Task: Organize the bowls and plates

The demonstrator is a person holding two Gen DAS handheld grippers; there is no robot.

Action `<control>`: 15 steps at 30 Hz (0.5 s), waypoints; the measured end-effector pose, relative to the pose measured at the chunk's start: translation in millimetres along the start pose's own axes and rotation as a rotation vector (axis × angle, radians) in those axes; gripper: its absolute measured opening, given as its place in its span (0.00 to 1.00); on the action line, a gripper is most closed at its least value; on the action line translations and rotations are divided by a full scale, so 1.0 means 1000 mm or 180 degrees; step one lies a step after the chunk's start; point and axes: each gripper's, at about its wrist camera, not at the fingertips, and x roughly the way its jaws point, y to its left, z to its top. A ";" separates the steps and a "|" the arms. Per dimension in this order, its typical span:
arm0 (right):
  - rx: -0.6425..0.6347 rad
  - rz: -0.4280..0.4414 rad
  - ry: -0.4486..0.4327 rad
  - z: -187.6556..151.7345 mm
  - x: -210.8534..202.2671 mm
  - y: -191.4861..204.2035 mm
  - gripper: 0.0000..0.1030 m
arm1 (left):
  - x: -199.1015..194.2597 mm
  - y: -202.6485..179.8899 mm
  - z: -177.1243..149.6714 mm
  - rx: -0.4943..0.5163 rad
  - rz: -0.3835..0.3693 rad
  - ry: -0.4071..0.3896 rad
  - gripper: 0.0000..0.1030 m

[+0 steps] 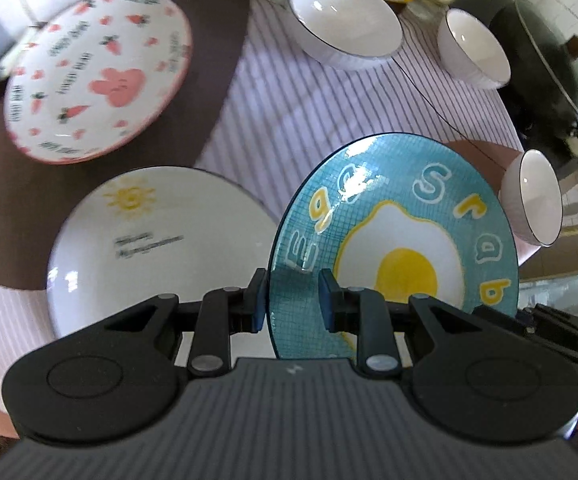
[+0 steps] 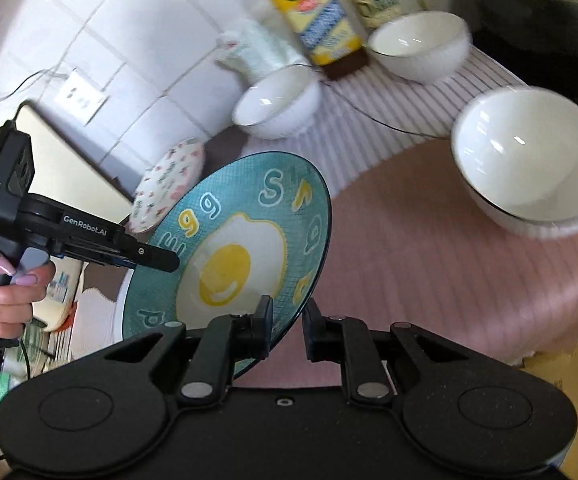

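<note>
A blue plate with a fried-egg picture [image 1: 405, 236] is held tilted above the table; it also shows in the right wrist view [image 2: 249, 240]. My left gripper [image 1: 293, 296] has its jaws around the plate's near rim with a visible gap. My right gripper [image 2: 287, 328] straddles the opposite rim, its jaws also apart. A white plate with a sun [image 1: 161, 240] lies under the left side. A pink-patterned plate [image 1: 97, 72] lies farther left. White bowls stand behind: a large one [image 1: 345, 20], a smaller one [image 1: 473, 48] and one at the right [image 1: 533, 196].
A dark pan with a glass lid [image 1: 545, 60] sits at the right. Food packets [image 2: 317, 16] stand by the tiled wall. A thin black cable [image 1: 429, 96] crosses the striped cloth [image 1: 289, 120]. The table edge drops off at the lower right [image 2: 549, 360].
</note>
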 end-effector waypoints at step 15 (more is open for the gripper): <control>-0.0413 0.0304 0.0069 0.009 0.028 0.105 0.19 | -0.064 0.111 -0.059 -0.0516 -0.0078 -0.0139 0.23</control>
